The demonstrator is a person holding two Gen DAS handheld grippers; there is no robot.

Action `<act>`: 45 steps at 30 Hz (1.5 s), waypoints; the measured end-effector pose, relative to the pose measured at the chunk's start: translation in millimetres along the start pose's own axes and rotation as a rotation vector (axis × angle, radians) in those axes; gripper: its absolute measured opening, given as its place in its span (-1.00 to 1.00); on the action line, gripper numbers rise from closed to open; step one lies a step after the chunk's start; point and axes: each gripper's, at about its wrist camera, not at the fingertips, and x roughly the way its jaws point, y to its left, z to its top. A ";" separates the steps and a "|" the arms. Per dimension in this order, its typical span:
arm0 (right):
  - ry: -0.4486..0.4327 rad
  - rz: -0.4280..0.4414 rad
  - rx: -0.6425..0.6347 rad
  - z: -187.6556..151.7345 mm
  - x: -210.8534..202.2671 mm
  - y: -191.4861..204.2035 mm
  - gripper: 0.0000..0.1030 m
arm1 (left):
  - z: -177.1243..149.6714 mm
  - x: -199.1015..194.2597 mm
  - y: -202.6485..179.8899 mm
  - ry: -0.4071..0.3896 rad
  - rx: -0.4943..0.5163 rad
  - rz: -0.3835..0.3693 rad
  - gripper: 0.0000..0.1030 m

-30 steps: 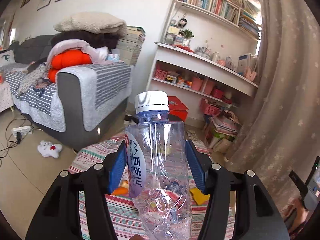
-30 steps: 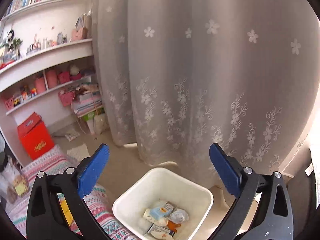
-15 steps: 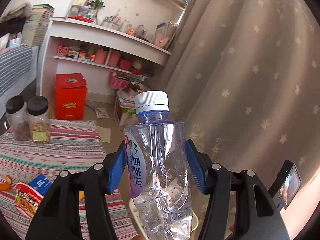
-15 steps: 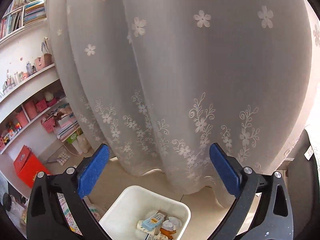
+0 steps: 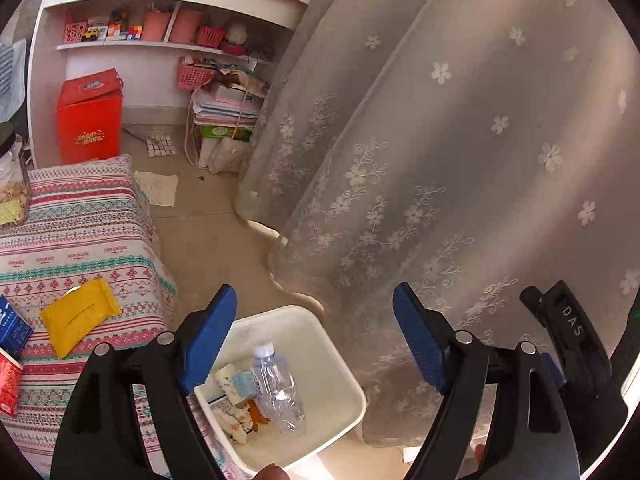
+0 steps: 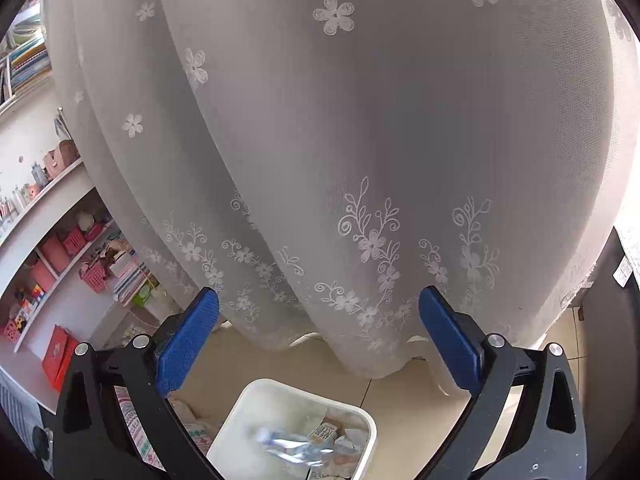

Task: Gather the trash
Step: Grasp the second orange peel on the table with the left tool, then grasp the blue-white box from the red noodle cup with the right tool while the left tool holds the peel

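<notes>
A clear plastic bottle with a white cap lies inside the white bin, on top of cartons and wrappers. My left gripper hangs above the bin; its jaws are opening and nothing is between them. In the right wrist view the bottle shows as a blur inside the same bin. My right gripper stands open and empty above the bin, facing the curtain. A yellow packet, a blue carton and a red packet lie on the patterned cloth.
A flowered lace curtain hangs close behind the bin. The table with the patterned cloth stands left of the bin, a jar at its far edge. A red box, a paper stack and white shelves stand beyond.
The left gripper swung right from the table toward the bin, then let go of the bottle, which now lies in the bin. The right gripper turned further toward the curtain, staying open.
</notes>
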 end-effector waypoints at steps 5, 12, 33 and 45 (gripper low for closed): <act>0.076 0.065 -0.078 -13.7 5.6 24.0 0.87 | -1.5 -14.6 22.7 0.042 0.104 0.145 0.66; 0.238 0.212 -0.243 -55.5 9.6 79.6 0.87 | -9.7 -38.3 100.0 0.310 0.434 0.450 0.69; 0.428 0.363 -0.545 -156.0 -14.7 183.6 0.87 | -61.8 -71.4 437.7 0.741 0.098 0.760 0.19; 0.608 0.497 -0.554 -187.8 -20.9 202.2 0.86 | -80.4 -121.2 445.4 0.548 -0.166 0.712 -0.75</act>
